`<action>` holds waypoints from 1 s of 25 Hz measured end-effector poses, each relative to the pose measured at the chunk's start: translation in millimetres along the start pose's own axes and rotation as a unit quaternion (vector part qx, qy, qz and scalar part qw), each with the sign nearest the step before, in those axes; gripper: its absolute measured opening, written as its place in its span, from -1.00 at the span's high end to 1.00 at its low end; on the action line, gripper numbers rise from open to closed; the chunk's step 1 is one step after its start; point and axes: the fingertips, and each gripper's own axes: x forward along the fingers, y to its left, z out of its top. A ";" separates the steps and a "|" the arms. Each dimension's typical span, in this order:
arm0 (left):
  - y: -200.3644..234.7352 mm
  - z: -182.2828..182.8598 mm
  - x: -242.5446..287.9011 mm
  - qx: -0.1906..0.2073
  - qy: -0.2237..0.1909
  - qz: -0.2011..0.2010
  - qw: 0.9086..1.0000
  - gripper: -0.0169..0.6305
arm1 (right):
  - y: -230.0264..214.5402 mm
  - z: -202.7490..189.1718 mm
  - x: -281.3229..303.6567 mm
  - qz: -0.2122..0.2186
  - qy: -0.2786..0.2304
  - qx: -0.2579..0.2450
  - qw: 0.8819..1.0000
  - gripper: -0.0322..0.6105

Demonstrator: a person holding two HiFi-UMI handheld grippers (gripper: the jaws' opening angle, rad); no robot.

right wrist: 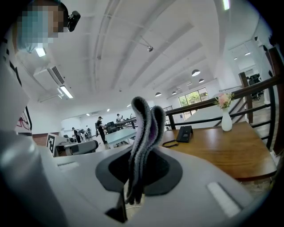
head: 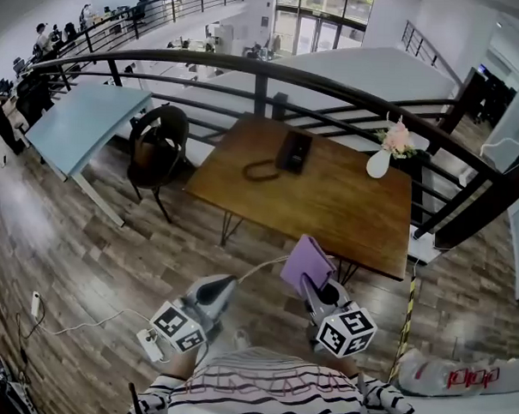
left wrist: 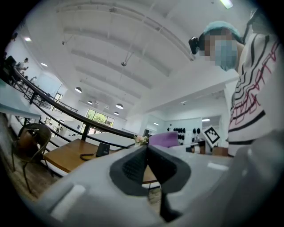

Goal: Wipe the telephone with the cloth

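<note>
Wooden tabletop [head: 345, 216] beside a dark railing [head: 262, 73] carries the telephone [head: 294, 151] near its far edge, with the cord [head: 261, 170] looped at the left and a white vase [head: 378, 163] at the far right. Right gripper [head: 311, 286] fingers clamp the folded purple cloth [head: 305, 262], held off the tabletop at its near edge. Left gripper [head: 225, 285] fingers are pressed together with nothing between them.
</note>
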 end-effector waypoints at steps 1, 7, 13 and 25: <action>13.2 4.4 -0.1 0.000 0.000 -0.002 1.000 0.94 | 1.3 3.1 11.9 -0.004 -0.002 0.001 1.000 0.79; 72.0 15.4 9.4 -0.001 0.011 -0.025 1.000 0.94 | -5.8 12.4 61.4 -0.036 -0.017 0.015 0.999 0.79; 101.4 12.8 46.0 -0.014 0.017 -0.047 0.999 0.94 | -34.4 21.7 87.3 -0.056 -0.019 0.024 0.998 0.79; 168.1 19.1 167.9 -0.009 0.024 -0.045 0.999 0.94 | -141.2 69.3 162.7 -0.041 -0.019 0.021 0.999 0.79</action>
